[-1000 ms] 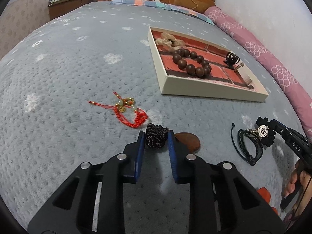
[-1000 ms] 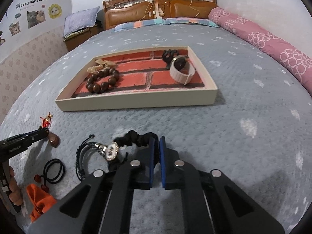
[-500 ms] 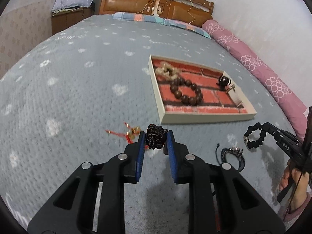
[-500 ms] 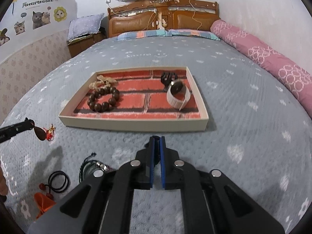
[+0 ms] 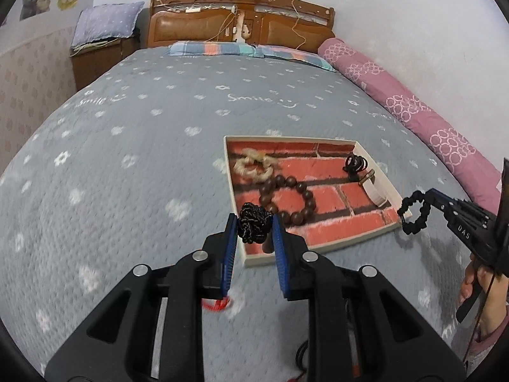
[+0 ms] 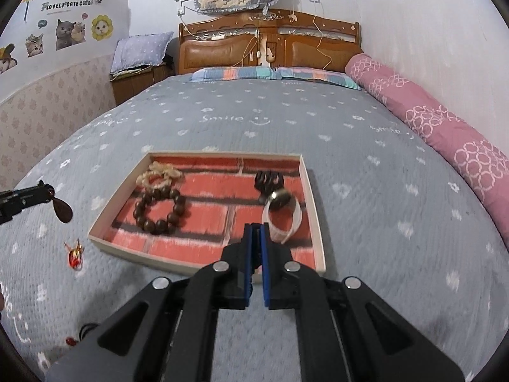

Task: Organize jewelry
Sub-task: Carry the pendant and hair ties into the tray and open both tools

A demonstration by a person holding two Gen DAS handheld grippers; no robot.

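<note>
Jewelry tray [image 5: 321, 244] sits on the grey bedspread [image 5: 127, 146], brick-patterned floor showing. Left wrist view: the left gripper [image 5: 253, 227] pinches a dark braided knot [image 5: 253, 226], a brown pendant [image 5: 267, 245] dangling below, over the tray's near-left corner. A wooden bead bracelet [image 5: 288, 197] lies inside. At right, the right gripper [image 5: 428, 202] carries a black beaded bracelet [image 5: 413, 213] beside the tray's rim. Right wrist view: those jaws are nearly closed, with the watch [image 6: 281, 213] just beyond.
</note>
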